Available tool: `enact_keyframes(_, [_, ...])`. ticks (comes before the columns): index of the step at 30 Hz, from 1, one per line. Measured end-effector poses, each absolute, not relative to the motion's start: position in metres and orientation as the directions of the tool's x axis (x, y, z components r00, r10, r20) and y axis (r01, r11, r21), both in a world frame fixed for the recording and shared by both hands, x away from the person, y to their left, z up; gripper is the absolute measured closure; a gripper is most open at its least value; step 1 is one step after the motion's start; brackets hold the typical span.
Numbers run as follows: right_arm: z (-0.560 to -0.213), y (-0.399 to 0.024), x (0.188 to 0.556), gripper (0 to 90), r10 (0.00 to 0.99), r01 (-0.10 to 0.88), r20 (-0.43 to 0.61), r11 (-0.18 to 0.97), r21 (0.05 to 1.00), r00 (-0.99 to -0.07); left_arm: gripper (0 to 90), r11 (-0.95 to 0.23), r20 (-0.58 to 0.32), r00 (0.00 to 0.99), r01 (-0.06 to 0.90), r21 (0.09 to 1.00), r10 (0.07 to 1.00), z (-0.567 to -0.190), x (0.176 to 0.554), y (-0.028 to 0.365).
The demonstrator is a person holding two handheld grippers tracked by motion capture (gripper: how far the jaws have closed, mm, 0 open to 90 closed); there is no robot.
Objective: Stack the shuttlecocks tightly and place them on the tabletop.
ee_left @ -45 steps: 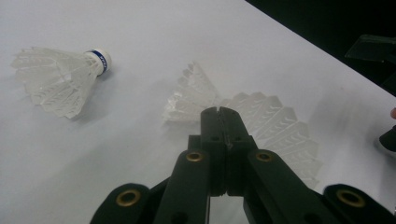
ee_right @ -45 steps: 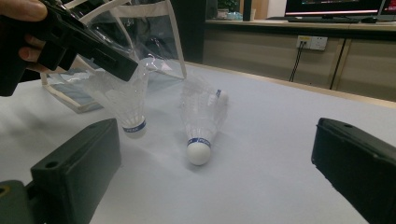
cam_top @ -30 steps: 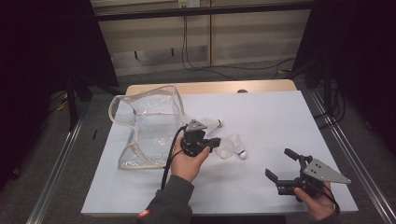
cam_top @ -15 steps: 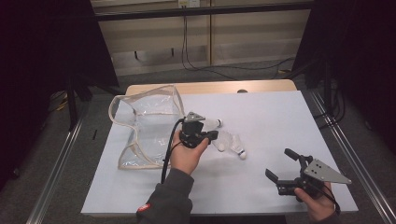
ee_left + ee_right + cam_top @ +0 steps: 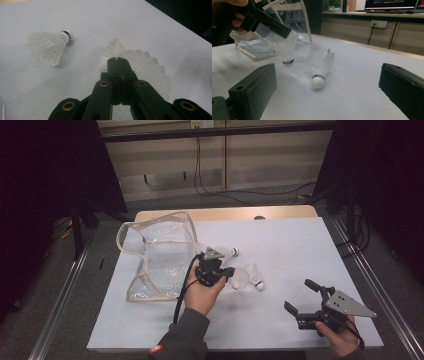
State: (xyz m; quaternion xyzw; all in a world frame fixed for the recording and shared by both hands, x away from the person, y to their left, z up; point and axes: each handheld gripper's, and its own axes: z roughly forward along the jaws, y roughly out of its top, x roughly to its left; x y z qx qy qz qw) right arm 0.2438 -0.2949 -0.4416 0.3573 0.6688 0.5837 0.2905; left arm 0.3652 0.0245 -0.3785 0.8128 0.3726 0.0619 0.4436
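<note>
1. Blue band with white lettering around the cork of the near shuttlecock [image 5: 318, 77]; letters too small to read.
2. Same kind of blue printed band on the lifted shuttlecock [image 5: 287, 61], left of the first; unreadable.
3. Blue band on the far shuttlecock [image 5: 67, 35]; print blurred.
4. Small red round badge on the sleeve [image 5: 156, 349]; mark illegible.

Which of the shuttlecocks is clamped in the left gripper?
The shuttlecock hanging cork-down, its feather skirt pinched in the left gripper. The other two lie loose on the table.
</note>
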Motion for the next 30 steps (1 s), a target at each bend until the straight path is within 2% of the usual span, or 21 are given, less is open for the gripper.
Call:
enact_keyframes(6, [-0.442,-0.294,0.244,0.5,0.818,0.143,0.032,0.062,0.988,-0.575,89.7,-0.313,-0.245,0.709,0.558,0.769,0.661,-0.378,0.367,0.024])
enact_keyframes(15, [-0.442,-0.295,0.244,0.6,0.816,0.142,0.032,0.062,0.988,-0.577,89.7,-0.29,-0.246,0.691,0.562,0.775,0.68,-0.354,0.385,0.026])
enact_keyframes(30, [-0.442,-0.297,0.244,0.5,0.817,0.139,0.035,0.055,0.989,-0.576,89.6,-0.301,-0.237,0.649,0.605,0.737,0.723,-0.343,0.414,0.029])
